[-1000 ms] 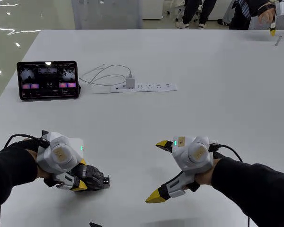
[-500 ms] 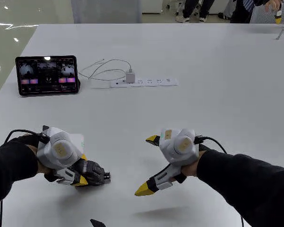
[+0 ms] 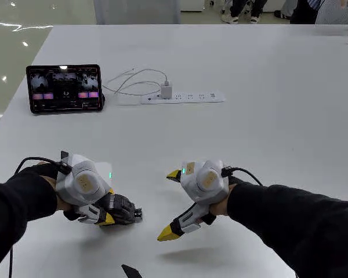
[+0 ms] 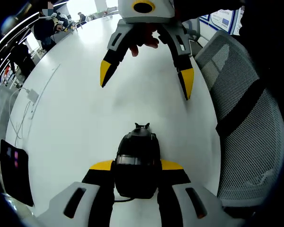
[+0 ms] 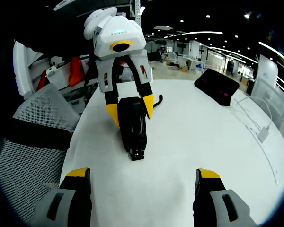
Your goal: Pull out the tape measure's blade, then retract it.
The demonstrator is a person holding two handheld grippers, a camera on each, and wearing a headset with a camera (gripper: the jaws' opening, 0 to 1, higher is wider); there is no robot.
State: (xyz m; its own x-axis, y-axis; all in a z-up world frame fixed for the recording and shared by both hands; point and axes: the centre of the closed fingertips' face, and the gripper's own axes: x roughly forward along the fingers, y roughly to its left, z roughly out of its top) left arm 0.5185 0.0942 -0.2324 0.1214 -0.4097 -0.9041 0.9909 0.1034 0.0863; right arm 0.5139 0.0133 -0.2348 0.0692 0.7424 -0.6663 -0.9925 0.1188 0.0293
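The tape measure (image 3: pixel 123 209) sits on the white table (image 3: pixel 261 133), clamped in the left gripper (image 4: pixel 137 166), blade tip (image 4: pixel 142 126) facing the right gripper (image 3: pixel 169 204), which gapes wide and empty nearby. An off-centre pinch could miss the small tip, or pulling could twist the case loose.

white table (image 3: pixel 267 87) | tablet (image 3: pixel 64 88) propped | power strip (image 3: pixel 188 97) beside it | tape measure (image 3: pixel 122 209) near edge
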